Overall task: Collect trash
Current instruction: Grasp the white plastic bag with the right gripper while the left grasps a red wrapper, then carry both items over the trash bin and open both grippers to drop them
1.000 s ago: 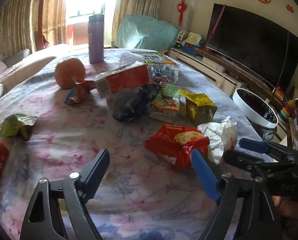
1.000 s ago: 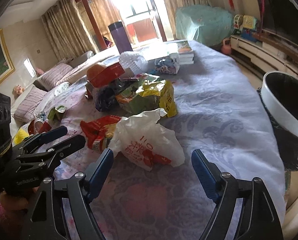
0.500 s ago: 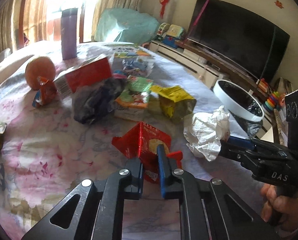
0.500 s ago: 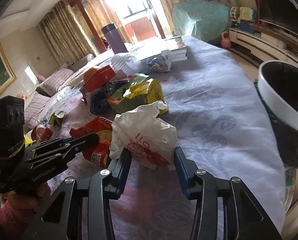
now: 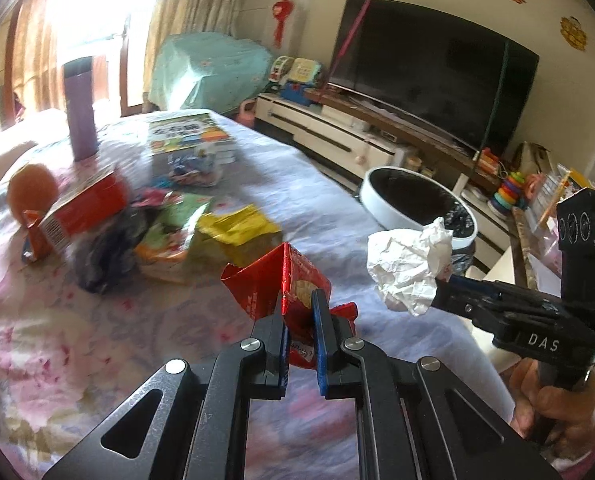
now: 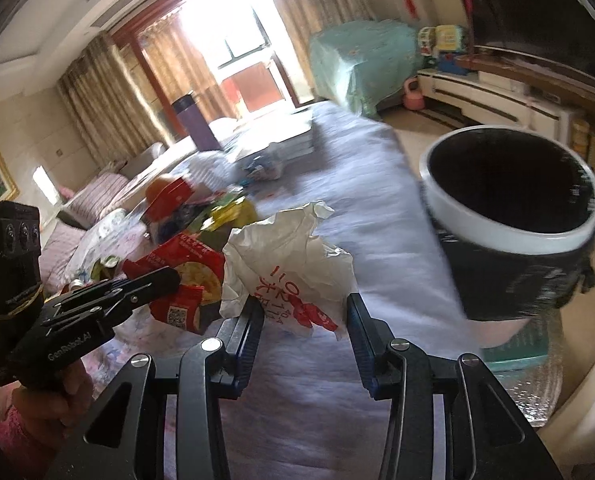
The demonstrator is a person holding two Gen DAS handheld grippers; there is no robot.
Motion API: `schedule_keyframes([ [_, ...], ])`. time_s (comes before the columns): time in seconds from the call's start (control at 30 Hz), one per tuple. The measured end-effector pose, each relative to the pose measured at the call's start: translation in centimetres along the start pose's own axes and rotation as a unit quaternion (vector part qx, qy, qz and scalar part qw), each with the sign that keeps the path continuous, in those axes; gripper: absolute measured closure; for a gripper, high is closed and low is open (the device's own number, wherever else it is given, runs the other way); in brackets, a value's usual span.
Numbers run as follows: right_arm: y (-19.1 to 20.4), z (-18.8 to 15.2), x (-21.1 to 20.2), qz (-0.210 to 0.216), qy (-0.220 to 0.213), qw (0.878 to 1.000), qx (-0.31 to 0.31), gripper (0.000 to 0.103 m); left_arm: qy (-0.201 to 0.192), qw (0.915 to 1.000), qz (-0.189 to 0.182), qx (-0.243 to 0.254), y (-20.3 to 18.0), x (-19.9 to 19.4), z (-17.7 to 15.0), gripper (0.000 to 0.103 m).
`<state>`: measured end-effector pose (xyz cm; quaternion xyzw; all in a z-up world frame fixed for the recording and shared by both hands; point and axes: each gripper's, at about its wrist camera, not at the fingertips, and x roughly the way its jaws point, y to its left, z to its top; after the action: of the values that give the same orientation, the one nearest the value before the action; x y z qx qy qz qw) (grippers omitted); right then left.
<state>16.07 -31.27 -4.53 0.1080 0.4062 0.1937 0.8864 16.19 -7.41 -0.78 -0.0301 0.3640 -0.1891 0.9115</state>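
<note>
My left gripper (image 5: 300,305) is shut on a crumpled red snack wrapper (image 5: 263,288) and holds it just above the flowered tablecloth. In the right wrist view the same red wrapper (image 6: 193,268) hangs from the left gripper (image 6: 168,279). My right gripper (image 6: 304,312) is shut on a crumpled white plastic bag (image 6: 285,252) with red print. The left wrist view shows that white bag (image 5: 403,266) at the tip of the right gripper (image 5: 443,286), close to the trash bin (image 5: 379,210). The bin (image 6: 501,236) has a white rim and black liner, and stands past the table's right edge.
More litter lies mid-table: a yellow wrapper (image 5: 237,230), a green packet (image 5: 169,236), a dark bag (image 5: 105,252) and a red box (image 5: 85,206). Behind them are an orange (image 5: 31,188), a purple bottle (image 5: 80,114) and books (image 5: 187,132). A TV (image 5: 429,68) lines the right wall.
Both grippers closed, the left on the red wrapper, the right on the white bag. Both have lifted their loads and swung right, and the bin looks nearer.
</note>
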Motion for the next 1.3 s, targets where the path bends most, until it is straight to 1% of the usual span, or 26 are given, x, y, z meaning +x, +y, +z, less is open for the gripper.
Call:
schedule_keyframes([
  [0.33, -4.3, 1.0, -3.3, -0.042, -0.038, 0.998, 0.027, 0.06, -0.002, 0.9993, -0.023, 0.029, -3.3, 3.6, 2.8, 0.094],
  [0.63, -8.0, 3.0, -3.9, -0.072, -0.056, 0.995, 0.049, 0.06, -0.009, 0.9981, -0.038, 0.048, -6.3, 6.9, 5.7, 0.094],
  [1.0, -11.1, 4.9, -4.3, -0.09, -0.064, 0.992, 0.062, 0.06, -0.009, 0.9969, -0.055, 0.055, -8.9, 11.8, 9.4, 0.094],
  [1.3, -13.0, 5.8, -3.9, -0.1, -0.057, 0.991, 0.07, 0.06, -0.004, 0.9967, -0.058, 0.057, -9.8, 14.9, 11.0, 0.094],
])
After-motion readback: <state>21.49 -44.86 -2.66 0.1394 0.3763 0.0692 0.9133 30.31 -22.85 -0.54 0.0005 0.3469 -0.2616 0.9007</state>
